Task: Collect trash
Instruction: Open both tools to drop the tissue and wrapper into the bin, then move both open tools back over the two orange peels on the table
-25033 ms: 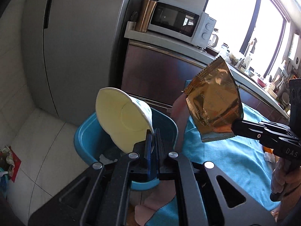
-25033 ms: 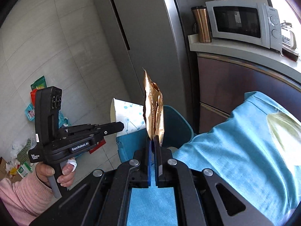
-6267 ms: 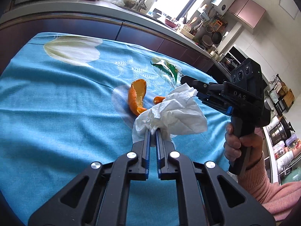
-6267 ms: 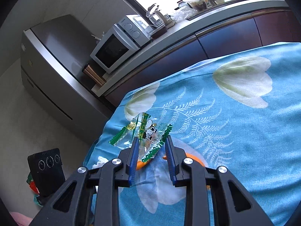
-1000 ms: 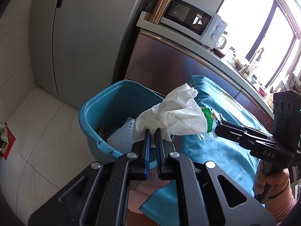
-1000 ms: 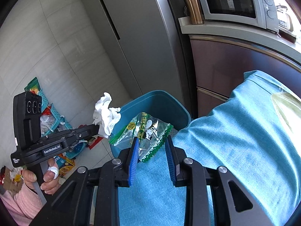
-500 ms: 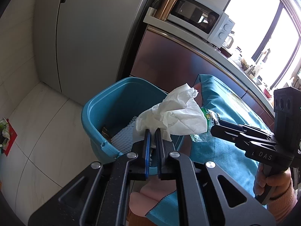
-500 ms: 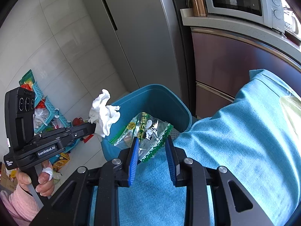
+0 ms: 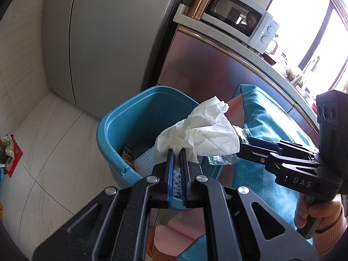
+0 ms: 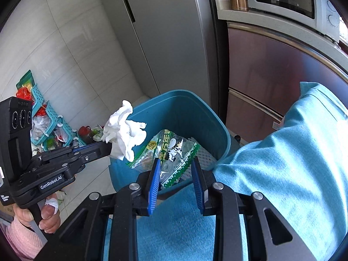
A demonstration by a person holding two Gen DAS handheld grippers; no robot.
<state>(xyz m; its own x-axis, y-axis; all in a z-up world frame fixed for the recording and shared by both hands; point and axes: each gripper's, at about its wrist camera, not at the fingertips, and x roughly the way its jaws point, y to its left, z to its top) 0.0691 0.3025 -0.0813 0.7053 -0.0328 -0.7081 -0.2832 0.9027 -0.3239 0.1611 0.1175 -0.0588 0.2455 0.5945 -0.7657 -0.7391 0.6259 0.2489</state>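
We see our right gripper (image 10: 176, 169) clamping a clear printed wrapper (image 10: 167, 152) over the teal bin's (image 10: 184, 108) near rim, our left gripper (image 10: 106, 146) pinching crumpled white tissue (image 10: 125, 134) at its left rim.

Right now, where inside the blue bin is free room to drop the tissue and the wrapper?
The blue bin is bare along its far wall. Its near bottom is crowded: white foam netting and a brown packet. Tissue and wrapper hang above.
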